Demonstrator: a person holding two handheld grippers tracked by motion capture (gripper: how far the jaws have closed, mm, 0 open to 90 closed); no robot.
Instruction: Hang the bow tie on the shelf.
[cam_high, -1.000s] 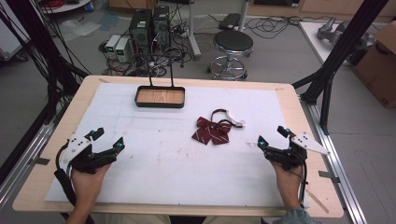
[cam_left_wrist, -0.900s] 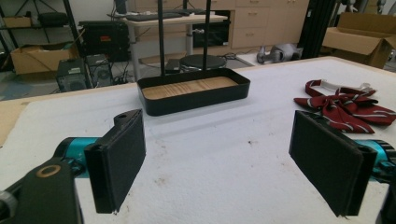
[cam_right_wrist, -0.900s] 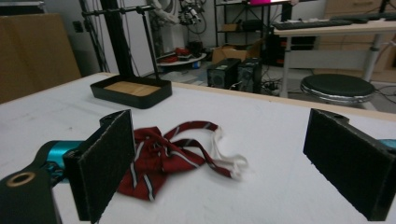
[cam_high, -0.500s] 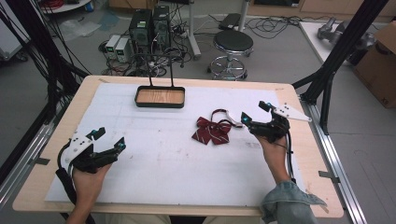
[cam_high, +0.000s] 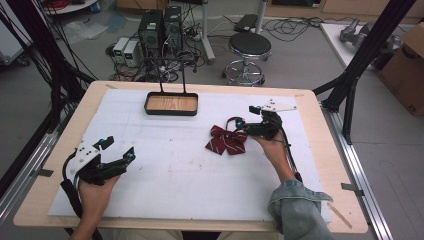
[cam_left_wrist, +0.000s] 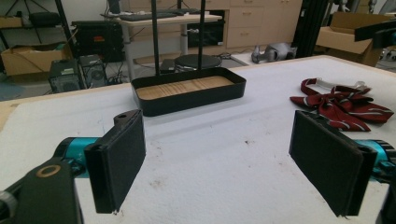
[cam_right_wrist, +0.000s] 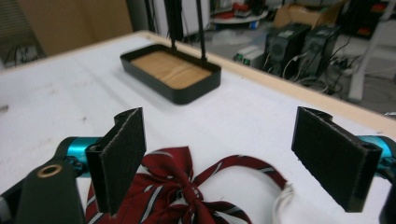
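The bench (cam_high: 320, 165) has a light wooden top with rounded corners, and a metal rail runs along its left and right sides. A white sheet (cam_high: 175, 175) covers almost all of the top, so the wood shows as a narrow border around it. The sheet carries some small dark specks near its middle. At the far edge, a little left of centre, stands a black tray (cam_high: 171, 103) with a wooden floor; two thin black rods rise from its back wall. Right of centre lies a dark red bow tie (cam_high: 226, 140) with thin white stripes, and its strap curls toward the far side.
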